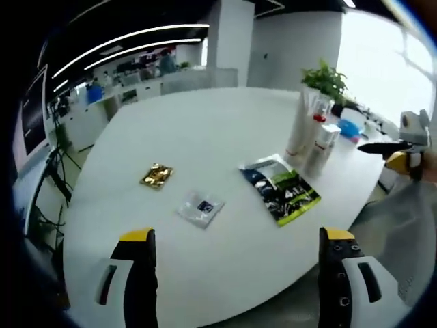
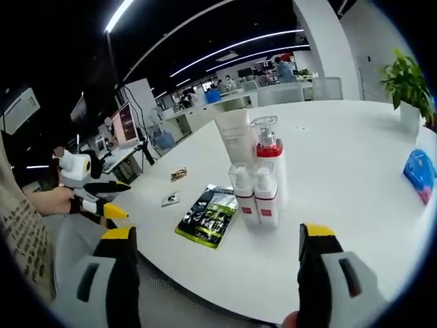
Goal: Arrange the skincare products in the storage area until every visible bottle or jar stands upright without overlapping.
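Note:
A cluster of skincare products stands upright on the white table: a tall white tube, a clear pump bottle with a red collar, and two small red-banded bottles side by side in front. In the left gripper view the same group, white tube and red-banded bottle, sits at the table's right side. My right gripper is open, short of the table edge facing the bottles. My left gripper is open over the near edge, with nothing between its jaws.
A black-green pouch, a clear sachet and a gold packet lie flat on the table. A potted plant and a blue packet are beyond the bottles. Each gripper shows in the other's view: left gripper, right gripper.

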A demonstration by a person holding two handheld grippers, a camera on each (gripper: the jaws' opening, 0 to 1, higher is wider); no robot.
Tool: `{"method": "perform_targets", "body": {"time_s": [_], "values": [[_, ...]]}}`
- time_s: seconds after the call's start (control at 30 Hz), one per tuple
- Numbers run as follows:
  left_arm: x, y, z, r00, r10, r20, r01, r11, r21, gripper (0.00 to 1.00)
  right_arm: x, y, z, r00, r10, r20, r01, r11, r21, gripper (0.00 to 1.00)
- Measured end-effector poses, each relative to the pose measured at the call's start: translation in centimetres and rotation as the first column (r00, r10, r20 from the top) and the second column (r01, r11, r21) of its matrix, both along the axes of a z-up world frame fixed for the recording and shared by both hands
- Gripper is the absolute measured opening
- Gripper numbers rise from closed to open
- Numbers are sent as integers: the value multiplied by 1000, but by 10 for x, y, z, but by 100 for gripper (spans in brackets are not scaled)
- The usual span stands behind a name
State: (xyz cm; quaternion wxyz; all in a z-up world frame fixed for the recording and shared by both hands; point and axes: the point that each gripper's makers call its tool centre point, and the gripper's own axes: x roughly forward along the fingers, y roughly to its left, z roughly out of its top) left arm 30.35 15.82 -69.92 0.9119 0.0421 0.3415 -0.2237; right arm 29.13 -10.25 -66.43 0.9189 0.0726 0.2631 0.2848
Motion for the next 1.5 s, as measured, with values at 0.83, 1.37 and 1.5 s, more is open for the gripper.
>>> {"method": "perform_targets", "body": {"time_s": [0.83, 1.37, 1.5], "values": [[34, 15, -26, 993, -107, -50, 110, 992, 60, 93, 0, 6, -3, 999, 30, -15, -29, 999, 20, 98], [86, 8, -55, 950, -278, -142, 298, 943, 148, 85, -1, 5, -10, 998, 35, -44, -35, 999, 0, 98], [86, 8, -62, 926, -330, -184, 362, 915, 178, 82, -2, 6, -10, 998, 41, -44, -41, 999, 3, 98]]}}
